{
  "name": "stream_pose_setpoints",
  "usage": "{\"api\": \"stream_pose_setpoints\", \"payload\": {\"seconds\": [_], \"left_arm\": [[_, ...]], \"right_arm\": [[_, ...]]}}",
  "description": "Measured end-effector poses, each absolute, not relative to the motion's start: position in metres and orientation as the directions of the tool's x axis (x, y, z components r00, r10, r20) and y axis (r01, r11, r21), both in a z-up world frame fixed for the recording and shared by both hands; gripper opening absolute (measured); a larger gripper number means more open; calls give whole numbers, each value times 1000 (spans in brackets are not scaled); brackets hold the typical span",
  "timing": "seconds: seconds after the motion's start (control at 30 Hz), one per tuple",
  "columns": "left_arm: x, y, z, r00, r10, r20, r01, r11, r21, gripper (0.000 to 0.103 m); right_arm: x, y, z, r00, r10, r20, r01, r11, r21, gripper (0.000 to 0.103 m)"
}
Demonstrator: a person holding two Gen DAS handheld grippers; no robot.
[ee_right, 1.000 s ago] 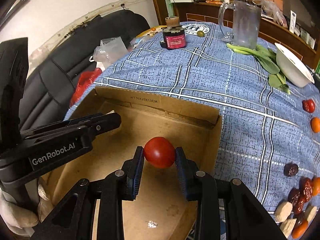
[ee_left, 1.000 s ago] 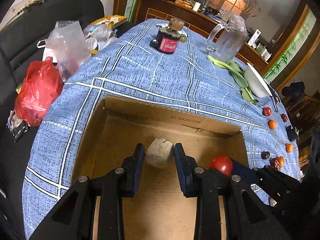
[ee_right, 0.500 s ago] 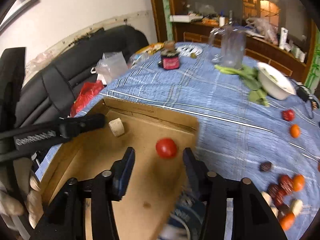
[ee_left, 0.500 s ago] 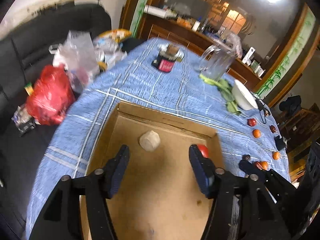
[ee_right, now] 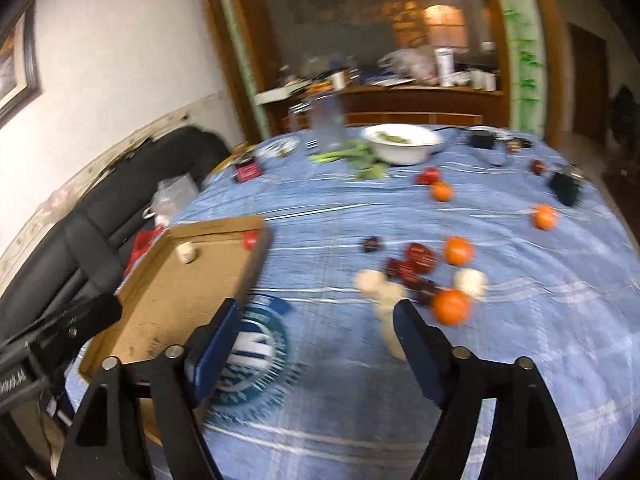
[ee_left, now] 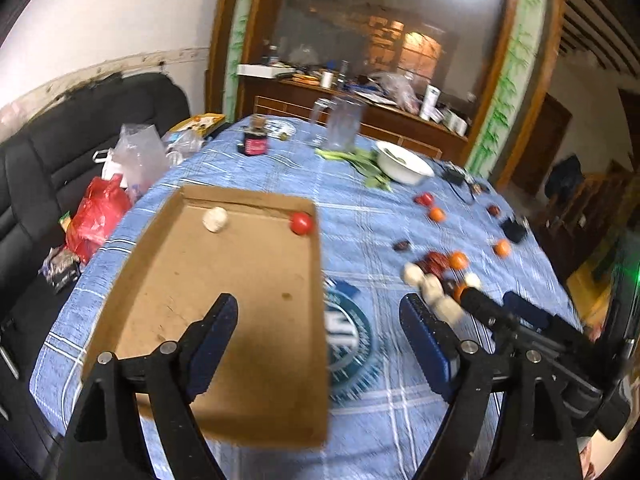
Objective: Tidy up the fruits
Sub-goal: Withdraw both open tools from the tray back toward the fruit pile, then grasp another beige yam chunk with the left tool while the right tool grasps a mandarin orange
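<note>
Two fruits, a red tomato (ee_left: 301,223) and a pale chunk (ee_left: 215,219), lie along the cardboard box's (ee_left: 256,360) far wall (sorted there), while the left gripper (ee_left: 320,344) and right gripper (ee_right: 318,346), jaws opening and empty, face the loose fruit pile (ee_right: 424,276) near the table's (ee_right: 540,340) right edge.

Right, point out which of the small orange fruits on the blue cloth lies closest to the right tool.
The small orange fruit at the near edge of the cluster, just beyond the right tool. The other three oranges lie farther up the blue checked tablecloth.
</note>
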State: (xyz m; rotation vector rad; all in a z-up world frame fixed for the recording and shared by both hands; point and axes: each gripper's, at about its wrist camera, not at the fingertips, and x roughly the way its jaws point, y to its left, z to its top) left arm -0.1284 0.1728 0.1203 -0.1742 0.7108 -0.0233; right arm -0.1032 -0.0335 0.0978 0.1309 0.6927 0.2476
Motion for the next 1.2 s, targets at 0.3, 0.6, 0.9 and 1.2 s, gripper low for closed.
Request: {"api": "stream_pose_setpoints", "payload": {"seconds": [0.3,0.6,0.9,1.2], "left_arm": [[-162,118,136,804,-12,-595,6,1000,-13,82],[-165,107,133,796,-14,-605,24,1000,8,83],[-157,105,122,777,-24,-629,31,1000,0,83],[-136,109,100,731,-48,-681,33,999,-34,83]], "right_arm": [[-132,-87,96,773,216,-596,-82,966,244,83],[-139,-101,92,771,215,-600,-57,961,271,84],[-133,-103,82,754,218,-619,-46,959,281,85],[-117,-112,63,723,216,-656,-31,959,282,85]]}}
